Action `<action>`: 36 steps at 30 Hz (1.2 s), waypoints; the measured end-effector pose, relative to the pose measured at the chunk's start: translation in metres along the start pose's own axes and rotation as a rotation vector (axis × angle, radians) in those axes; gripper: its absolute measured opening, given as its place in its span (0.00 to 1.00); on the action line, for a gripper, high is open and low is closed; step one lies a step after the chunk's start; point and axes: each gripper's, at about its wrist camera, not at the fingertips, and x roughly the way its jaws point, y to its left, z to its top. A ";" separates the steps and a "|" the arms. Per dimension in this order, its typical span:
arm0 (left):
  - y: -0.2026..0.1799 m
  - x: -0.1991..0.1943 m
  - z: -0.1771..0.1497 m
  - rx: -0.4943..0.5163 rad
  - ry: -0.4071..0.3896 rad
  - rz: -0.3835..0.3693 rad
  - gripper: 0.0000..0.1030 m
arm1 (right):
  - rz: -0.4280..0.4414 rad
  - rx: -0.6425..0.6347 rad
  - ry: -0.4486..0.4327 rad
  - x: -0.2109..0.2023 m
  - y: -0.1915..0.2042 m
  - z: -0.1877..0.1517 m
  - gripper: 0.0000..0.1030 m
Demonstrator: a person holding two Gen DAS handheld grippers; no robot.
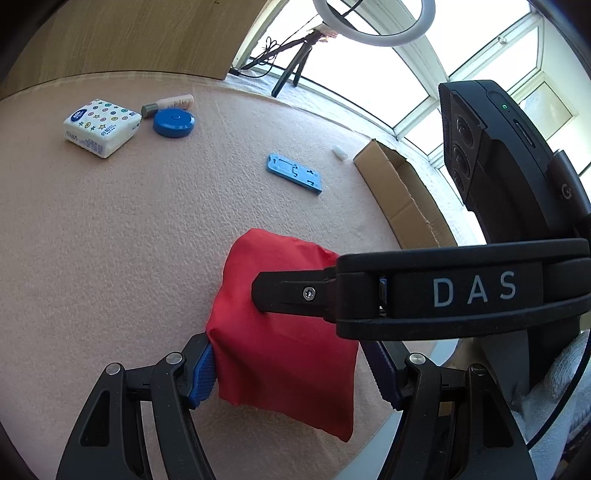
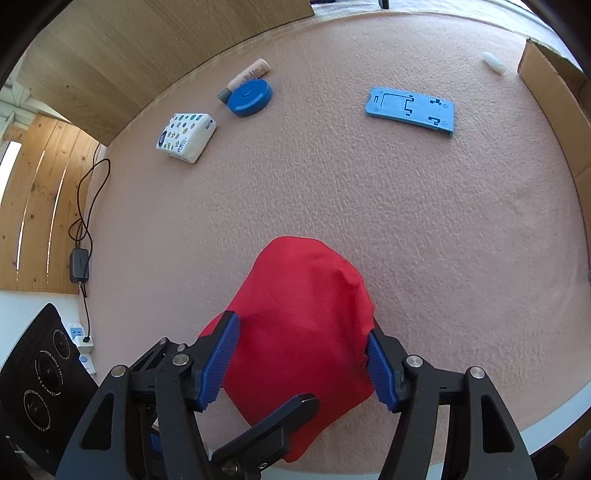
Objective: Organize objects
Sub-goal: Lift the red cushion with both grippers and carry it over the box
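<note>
A red cloth bag (image 1: pixel 284 343) (image 2: pixel 303 332) lies at the near edge of the pink table. My left gripper (image 1: pixel 295 373) is shut on the red bag, its blue pads pressing both sides. My right gripper (image 2: pixel 303 365) also closes on the bag from a crossing angle, and its finger (image 1: pixel 291 295) lies over the bag in the left wrist view. Farther off lie a light blue plastic plate (image 1: pixel 294 172) (image 2: pixel 410 110), a blue round lid (image 1: pixel 173 123) (image 2: pixel 249 96), a small tube (image 1: pixel 168 104) (image 2: pixel 245 78) and a white tissue pack (image 1: pixel 101 127) (image 2: pixel 186 136).
An open cardboard box (image 1: pixel 399 195) (image 2: pixel 554 96) stands at the table's right side, with a small white piece (image 1: pixel 340 153) (image 2: pixel 494 62) beside it. A wooden panel (image 1: pixel 122 37) backs the table. A ring light on a tripod (image 1: pixel 373 26) stands by the window. Cables and a socket (image 2: pixel 83 332) lie on the floor at left.
</note>
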 end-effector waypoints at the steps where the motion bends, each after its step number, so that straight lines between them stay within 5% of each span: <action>1: -0.001 0.000 0.001 0.002 -0.001 0.001 0.70 | 0.002 0.001 -0.002 -0.001 0.000 0.001 0.60; 19: -0.052 0.006 0.036 0.067 -0.046 0.042 0.70 | 0.072 0.013 -0.078 -0.036 -0.022 0.017 0.60; 36: -0.156 0.079 0.086 0.156 -0.049 0.053 0.70 | 0.144 0.065 -0.180 -0.093 -0.118 0.052 0.60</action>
